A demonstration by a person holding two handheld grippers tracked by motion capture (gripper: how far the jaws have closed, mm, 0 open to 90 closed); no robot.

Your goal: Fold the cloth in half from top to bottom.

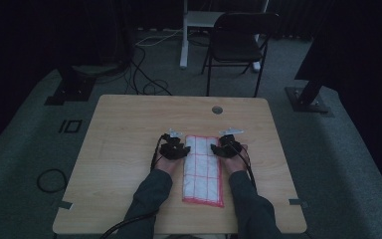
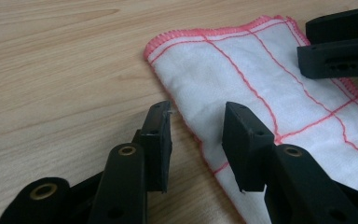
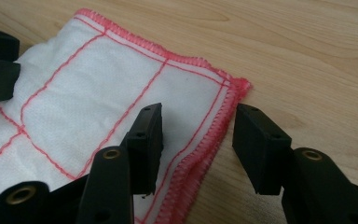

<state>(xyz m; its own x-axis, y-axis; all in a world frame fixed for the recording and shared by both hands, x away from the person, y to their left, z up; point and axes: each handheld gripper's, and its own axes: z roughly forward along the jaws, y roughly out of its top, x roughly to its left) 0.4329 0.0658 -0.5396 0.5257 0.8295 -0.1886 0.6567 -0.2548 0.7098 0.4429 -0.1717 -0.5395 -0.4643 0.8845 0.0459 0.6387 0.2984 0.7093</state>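
Note:
A white cloth (image 1: 202,169) with red grid lines and a red stitched hem lies flat on the wooden table (image 1: 124,129), folded into a long strip running toward the person. My left gripper (image 1: 174,147) sits at the strip's far left corner and my right gripper (image 1: 227,147) at its far right corner. In the left gripper view the jaws (image 2: 198,140) stand open astride the cloth's edge (image 2: 242,70), pads not pressing it. The right gripper (image 3: 198,144) is likewise open over the hemmed corner (image 3: 98,93). Each view shows the other gripper's black jaws at its edge.
A round cable hole (image 1: 217,109) sits near the table's far edge. Behind the table stand a black folding chair (image 1: 238,45) and a white desk leg (image 1: 184,35). Cables (image 1: 149,84) lie on the carpet, with a coil (image 1: 51,179) at the left.

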